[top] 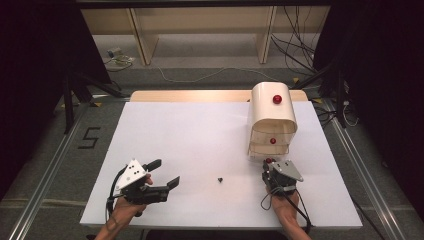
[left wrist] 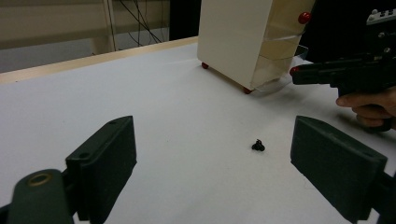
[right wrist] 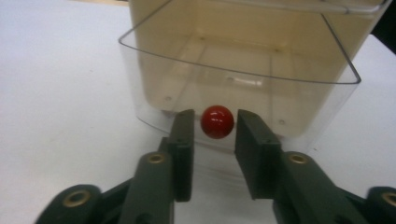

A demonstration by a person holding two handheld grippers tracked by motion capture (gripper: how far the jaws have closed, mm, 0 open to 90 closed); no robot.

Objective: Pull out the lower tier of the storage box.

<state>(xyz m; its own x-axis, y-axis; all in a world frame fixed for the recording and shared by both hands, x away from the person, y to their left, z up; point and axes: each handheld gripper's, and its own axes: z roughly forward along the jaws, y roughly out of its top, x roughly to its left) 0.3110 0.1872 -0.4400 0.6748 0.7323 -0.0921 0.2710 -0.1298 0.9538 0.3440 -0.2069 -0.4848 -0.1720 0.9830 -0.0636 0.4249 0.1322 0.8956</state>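
Lower centre of right gripper view: matte black right tongs point(right wrist: 215, 140) with flat blocky pads, set apart either side of a glossy red ball knob point(right wrist: 217, 122), slim gaps both sides, no clamp. Behind knob: clear plastic drawer point(right wrist: 243, 65) with rounded corners, pulled out of a cream drawer cabinet point(top: 271, 117) at right centre of high view. Lower left of high view: left tongs point(top: 166, 173) spread wide over the white bench point(top: 200, 145), empty. Centre right of left gripper view: small black screw point(left wrist: 258, 146), a mere speck in high view.

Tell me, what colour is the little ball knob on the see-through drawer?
Shiny red. The knob shows best in the right gripper view, sitting between the right tool's jaws.
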